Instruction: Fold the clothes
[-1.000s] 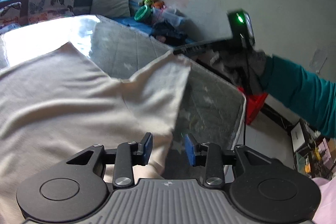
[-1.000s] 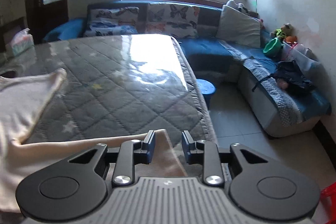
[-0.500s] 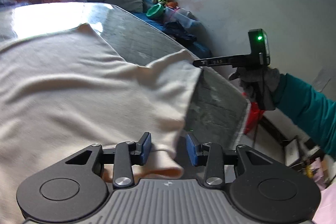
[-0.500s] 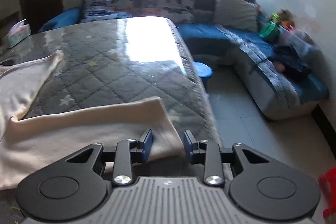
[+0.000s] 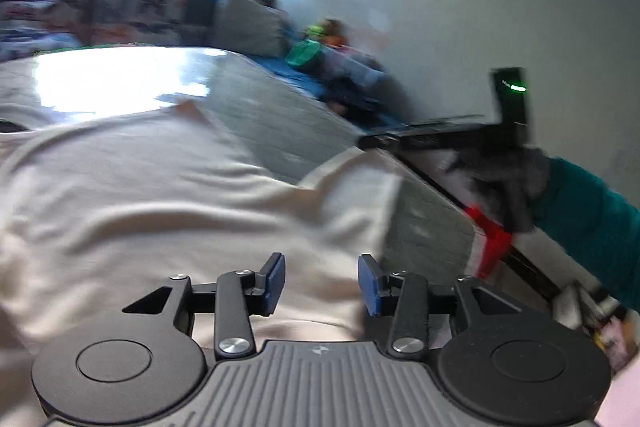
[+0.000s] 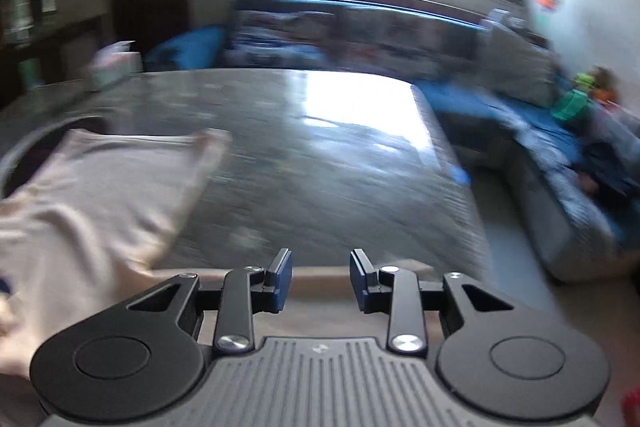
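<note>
Both sets of jaws stand spread, pinching nothing — the left gripper (image 5: 321,281) over the cream garment (image 5: 168,203), the right gripper (image 6: 320,279) over its edge. The garment lies flat on the grey quilted tabletop (image 6: 320,163) — both views are blurred.

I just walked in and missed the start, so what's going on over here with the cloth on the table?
A person is folding a cream shirt spread on a quilted grey table, a handheld gripper in each hand. The left gripper hovers open over the shirt's near edge. The right gripper is open too, above a sleeve near the table's edge. Nothing is gripped, and the frames are blurred.
</note>
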`<state>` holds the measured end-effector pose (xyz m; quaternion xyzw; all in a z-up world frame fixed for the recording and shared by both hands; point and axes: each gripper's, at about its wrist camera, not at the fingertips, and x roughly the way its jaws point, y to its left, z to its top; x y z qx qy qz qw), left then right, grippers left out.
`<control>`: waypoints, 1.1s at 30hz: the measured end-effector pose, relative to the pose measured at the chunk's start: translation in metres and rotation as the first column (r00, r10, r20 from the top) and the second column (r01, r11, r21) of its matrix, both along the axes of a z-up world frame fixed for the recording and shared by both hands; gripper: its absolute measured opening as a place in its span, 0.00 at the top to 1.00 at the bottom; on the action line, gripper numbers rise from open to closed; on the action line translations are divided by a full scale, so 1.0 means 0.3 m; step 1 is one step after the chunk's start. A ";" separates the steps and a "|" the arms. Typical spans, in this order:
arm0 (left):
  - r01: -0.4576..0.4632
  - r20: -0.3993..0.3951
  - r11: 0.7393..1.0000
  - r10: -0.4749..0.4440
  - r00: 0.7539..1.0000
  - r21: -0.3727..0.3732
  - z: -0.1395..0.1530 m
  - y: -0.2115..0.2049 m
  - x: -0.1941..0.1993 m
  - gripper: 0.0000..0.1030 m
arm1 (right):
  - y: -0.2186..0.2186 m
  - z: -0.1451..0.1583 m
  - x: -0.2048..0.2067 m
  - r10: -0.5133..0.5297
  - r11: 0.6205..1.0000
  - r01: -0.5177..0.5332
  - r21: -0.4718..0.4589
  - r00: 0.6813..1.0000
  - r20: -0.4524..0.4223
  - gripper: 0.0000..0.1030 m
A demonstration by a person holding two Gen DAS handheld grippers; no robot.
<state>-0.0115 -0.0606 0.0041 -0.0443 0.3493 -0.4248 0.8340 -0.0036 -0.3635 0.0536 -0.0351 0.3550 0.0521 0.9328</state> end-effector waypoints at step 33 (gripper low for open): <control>-0.063 0.116 0.994 0.052 0.992 0.094 -0.004 0.173 -0.193 0.87 | 0.590 -0.060 -0.195 0.615 0.787 -0.613 0.062 0.775 -0.144 0.77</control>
